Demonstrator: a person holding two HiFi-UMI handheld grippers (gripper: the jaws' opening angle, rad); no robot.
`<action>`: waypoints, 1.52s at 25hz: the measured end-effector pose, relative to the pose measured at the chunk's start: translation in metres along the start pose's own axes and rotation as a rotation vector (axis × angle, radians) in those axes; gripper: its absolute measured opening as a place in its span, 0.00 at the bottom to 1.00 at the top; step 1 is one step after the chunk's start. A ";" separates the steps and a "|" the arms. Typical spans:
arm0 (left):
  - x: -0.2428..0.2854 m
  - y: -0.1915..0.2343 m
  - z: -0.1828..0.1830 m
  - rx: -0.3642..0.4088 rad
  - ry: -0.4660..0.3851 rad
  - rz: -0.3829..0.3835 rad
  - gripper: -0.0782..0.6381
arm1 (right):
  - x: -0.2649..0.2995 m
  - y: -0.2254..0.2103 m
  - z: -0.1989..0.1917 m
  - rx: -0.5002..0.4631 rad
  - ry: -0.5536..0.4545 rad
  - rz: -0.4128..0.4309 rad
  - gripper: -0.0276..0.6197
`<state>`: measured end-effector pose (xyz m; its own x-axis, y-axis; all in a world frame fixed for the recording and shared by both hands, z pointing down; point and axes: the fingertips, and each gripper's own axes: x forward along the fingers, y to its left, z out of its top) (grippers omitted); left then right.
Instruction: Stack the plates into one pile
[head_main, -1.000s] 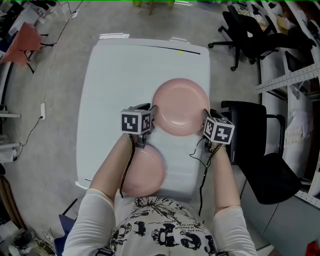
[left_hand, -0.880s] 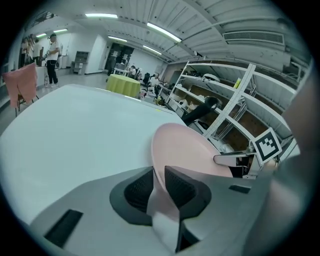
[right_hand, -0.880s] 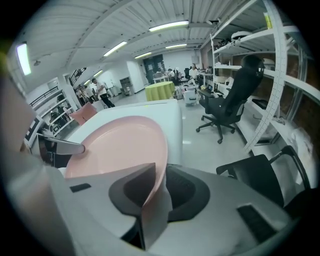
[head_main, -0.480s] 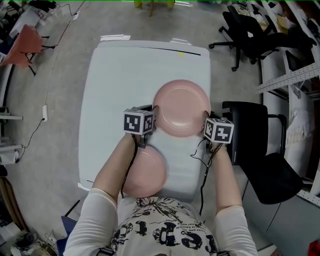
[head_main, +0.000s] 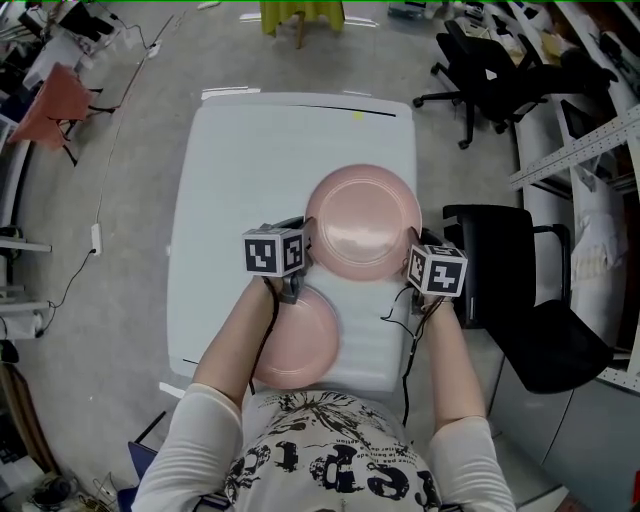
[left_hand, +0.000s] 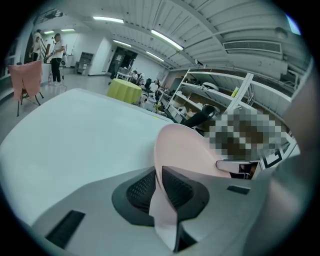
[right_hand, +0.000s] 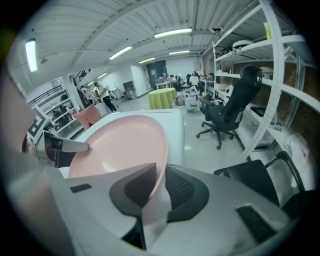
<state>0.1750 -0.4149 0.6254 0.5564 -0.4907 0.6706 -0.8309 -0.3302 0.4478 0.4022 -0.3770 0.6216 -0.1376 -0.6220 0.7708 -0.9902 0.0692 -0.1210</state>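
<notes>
A pink plate (head_main: 362, 222) hangs just above the white table (head_main: 250, 170), held by its two side rims. My left gripper (head_main: 303, 255) is shut on the left rim, and its jaws have just been closing on it. In the left gripper view the rim (left_hand: 187, 150) runs between the pads of that gripper (left_hand: 159, 187). My right gripper (head_main: 412, 256) is shut on the right rim after closing likewise; the right gripper view shows the plate (right_hand: 122, 147) clamped in its jaws (right_hand: 161, 187). A second pink plate (head_main: 300, 345) lies flat near the table's front edge, partly under my left forearm.
A black chair (head_main: 520, 300) stands close to the table's right edge, and more office chairs (head_main: 480, 60) sit further back. Metal shelving (head_main: 590, 160) runs along the right. The table's far and left parts are bare.
Both grippers' jaws have closed on the far plate's rims, and the plate has lifted a little off the table toward me.
</notes>
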 end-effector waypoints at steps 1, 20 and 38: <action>-0.007 -0.003 -0.001 0.000 -0.005 0.003 0.17 | -0.007 0.002 0.000 -0.003 -0.011 0.001 0.14; -0.180 -0.051 -0.081 0.055 -0.142 0.033 0.18 | -0.160 0.078 -0.069 -0.064 -0.131 0.056 0.14; -0.302 -0.031 -0.227 -0.022 -0.165 0.094 0.17 | -0.234 0.168 -0.206 -0.105 -0.086 0.131 0.14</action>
<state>0.0319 -0.0732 0.5433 0.4675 -0.6448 0.6047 -0.8781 -0.2599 0.4018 0.2632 -0.0596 0.5498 -0.2674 -0.6662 0.6962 -0.9615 0.2323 -0.1470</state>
